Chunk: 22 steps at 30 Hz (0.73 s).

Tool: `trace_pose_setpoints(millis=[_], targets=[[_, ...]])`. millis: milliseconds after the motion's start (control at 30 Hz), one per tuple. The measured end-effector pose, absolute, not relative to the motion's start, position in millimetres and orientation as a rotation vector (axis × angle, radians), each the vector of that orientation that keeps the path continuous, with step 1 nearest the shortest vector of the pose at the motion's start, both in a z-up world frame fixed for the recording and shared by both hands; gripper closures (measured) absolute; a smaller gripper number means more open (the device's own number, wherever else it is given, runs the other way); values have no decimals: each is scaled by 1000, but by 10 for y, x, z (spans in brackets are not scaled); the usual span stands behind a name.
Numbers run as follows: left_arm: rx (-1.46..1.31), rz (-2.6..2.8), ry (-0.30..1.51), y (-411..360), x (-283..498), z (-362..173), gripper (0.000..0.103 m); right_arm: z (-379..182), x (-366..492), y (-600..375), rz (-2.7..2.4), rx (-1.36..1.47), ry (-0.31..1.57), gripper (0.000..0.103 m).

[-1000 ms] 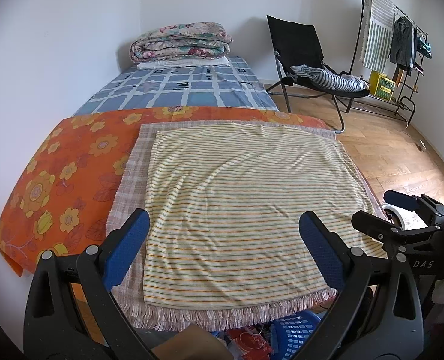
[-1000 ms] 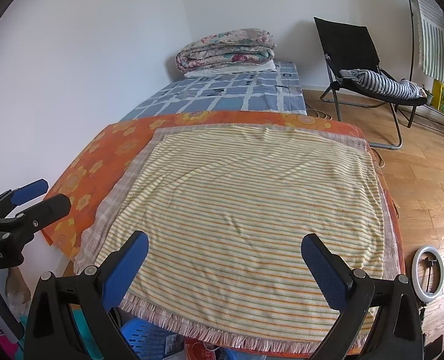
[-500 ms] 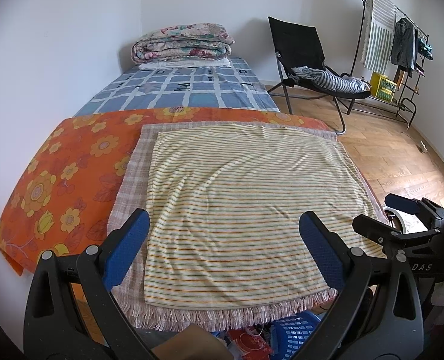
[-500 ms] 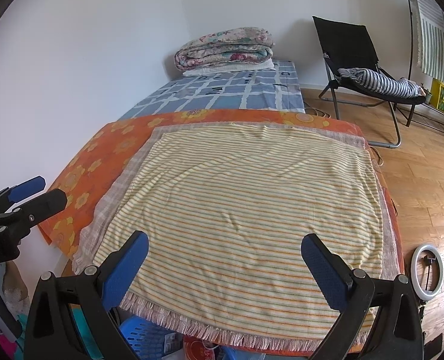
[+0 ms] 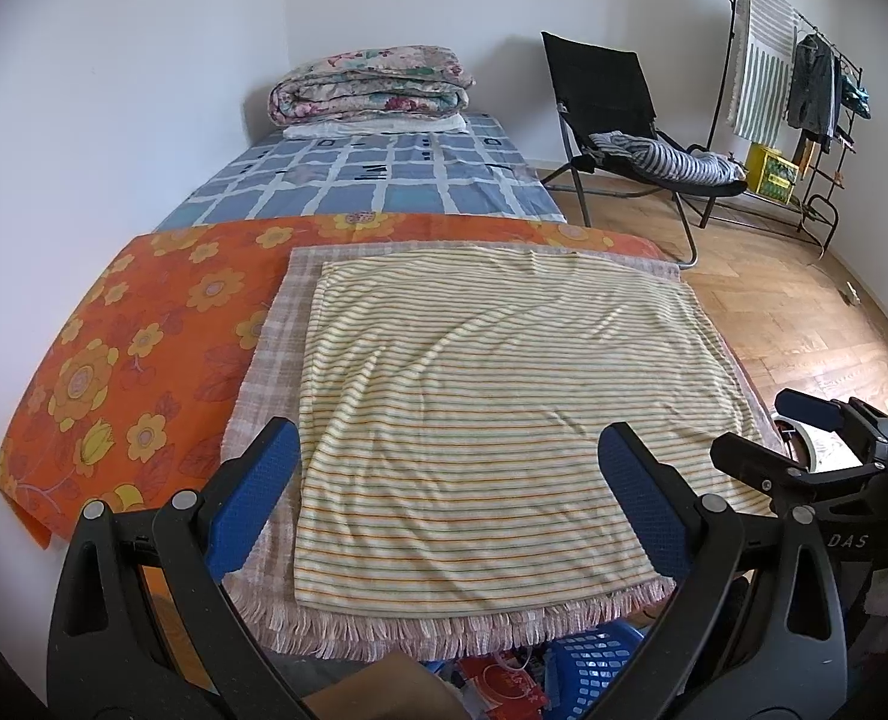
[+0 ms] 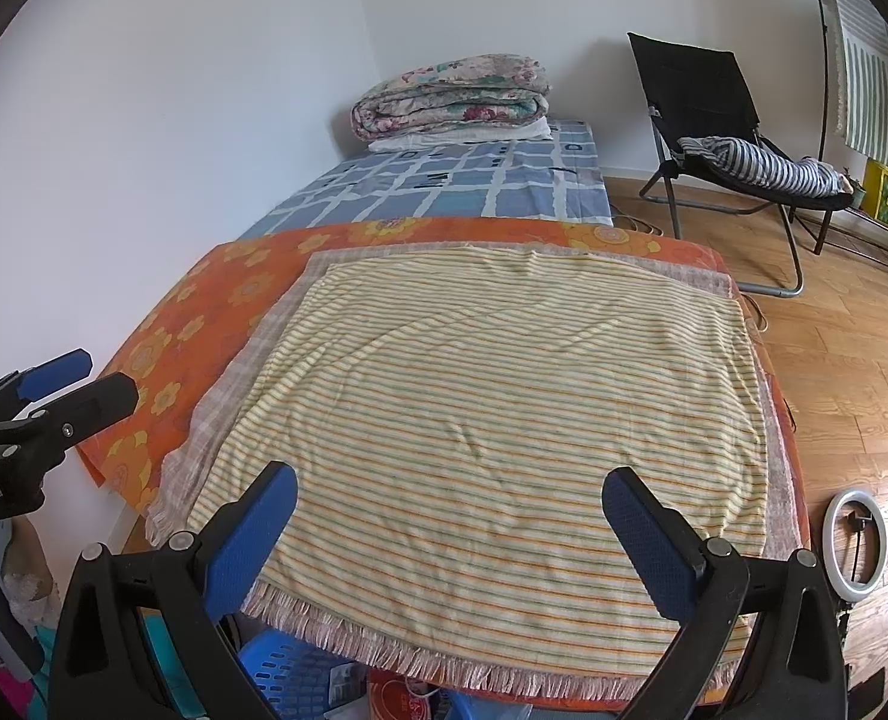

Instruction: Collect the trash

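My left gripper is open and empty above the near edge of a striped yellow cloth spread on a table. My right gripper is open and empty over the same cloth, to the right of the left one. The right gripper also shows at the right edge of the left wrist view, and the left gripper at the left edge of the right wrist view. No trash shows on the cloth. Red packaging and other items lie below the table's front edge.
An orange flowered cloth covers the table's left. A blue basket sits under the front edge. Behind are a bed with folded quilts, a black chair, a clothes rack. A ring light lies on the wood floor.
Both grippers have drifted slightly back and up from the cloth; the view shifts a little. Jaws stay open.
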<state>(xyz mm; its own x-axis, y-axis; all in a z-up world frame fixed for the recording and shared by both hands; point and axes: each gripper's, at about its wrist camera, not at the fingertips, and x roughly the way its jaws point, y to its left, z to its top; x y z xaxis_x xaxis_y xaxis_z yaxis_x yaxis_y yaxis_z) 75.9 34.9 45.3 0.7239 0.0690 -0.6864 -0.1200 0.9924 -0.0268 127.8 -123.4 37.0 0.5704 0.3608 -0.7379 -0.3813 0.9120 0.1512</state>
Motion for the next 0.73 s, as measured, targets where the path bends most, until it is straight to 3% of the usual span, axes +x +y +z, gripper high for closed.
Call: trace_pose_setpoints(millis=[733], targets=[[-72, 120, 748, 424, 695, 409, 2, 340, 1256, -1208, 430, -34, 868, 0]])
